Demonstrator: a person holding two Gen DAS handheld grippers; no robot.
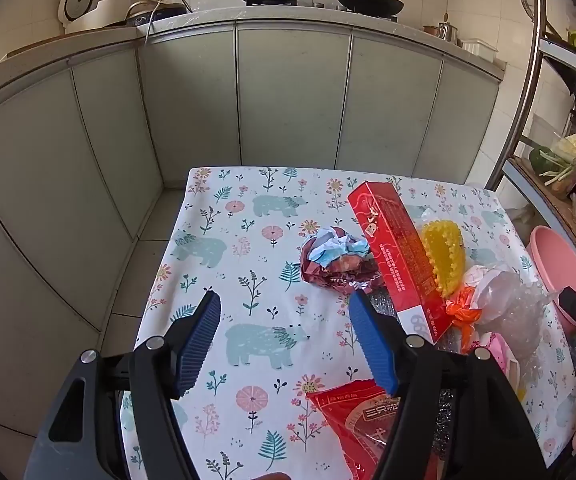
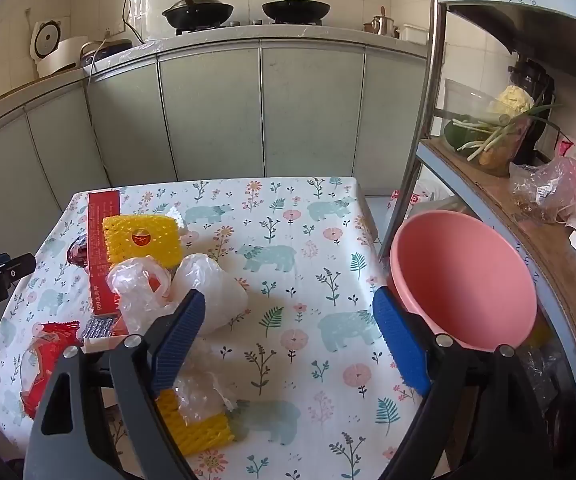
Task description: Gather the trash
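Left claw (image 1: 284,312) spread wide, empty, hovering above the floral table (image 1: 248,280); bare cloth between its blue pads (image 1: 202,340). Right claw (image 2: 288,304) likewise apart, gripping nothing, over bare cloth near the table's right edge.

Trash heaped on the table's right half in the left wrist view, left half in the right wrist view:
- crumpled foil wrapper (image 1: 334,260) with blue-white paper on top, far of the left claw's right pad
- long red box (image 1: 400,256), lying slanted over the heap, small print too fine to read; "999" legible on its near end in the right wrist view (image 2: 102,256)
- yellow foam net (image 2: 142,238) with a red round sticker, leaning on the box
- clear plastic bags (image 2: 176,284), orange scrap (image 1: 462,314) among them
- red snack bag (image 1: 352,420) at the near edge, Chinese characters partly hidden by the claw
- second yellow foam net (image 2: 196,428) with bubble wrap, under the right claw's left finger

Pink basin (image 2: 464,276) just right of the table, beside a metal rack (image 2: 428,100) holding vegetables and bags. Grey cabinets (image 1: 288,92) far behind, two black woks (image 2: 198,10) on the stove, rice cooker (image 2: 54,50) far left.
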